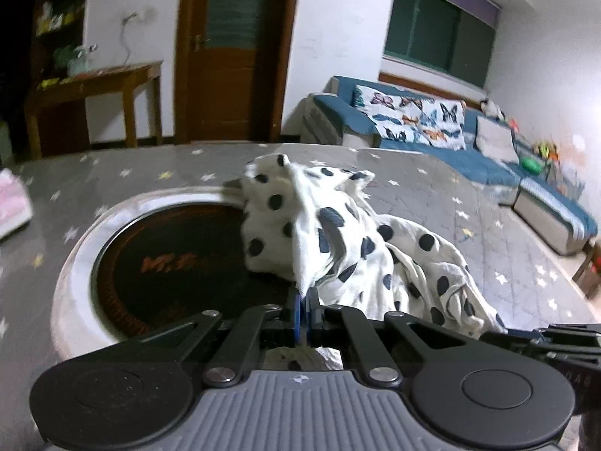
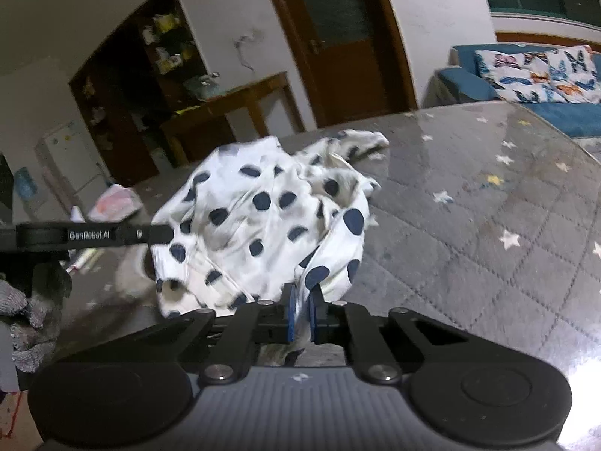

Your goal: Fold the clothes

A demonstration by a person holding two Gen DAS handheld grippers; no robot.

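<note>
A white garment with dark blue polka dots (image 1: 338, 240) lies bunched on a round table with a grey star-patterned cover (image 1: 432, 203). My left gripper (image 1: 305, 300) is shut on an edge of the garment and lifts it into a peak. My right gripper (image 2: 300, 304) is shut on another edge of the same garment (image 2: 259, 218). The left gripper's black arm (image 2: 94, 235) reaches into the right wrist view from the left. The right gripper's tip (image 1: 544, 338) shows at the right edge of the left wrist view.
A round dark hotplate with a white ring (image 1: 169, 263) sits in the table's middle, partly under the garment. A pink and white item (image 1: 11, 203) lies at the table's left. A blue sofa (image 1: 488, 150), a wooden door (image 1: 233, 52) and a side table (image 1: 94, 90) stand beyond.
</note>
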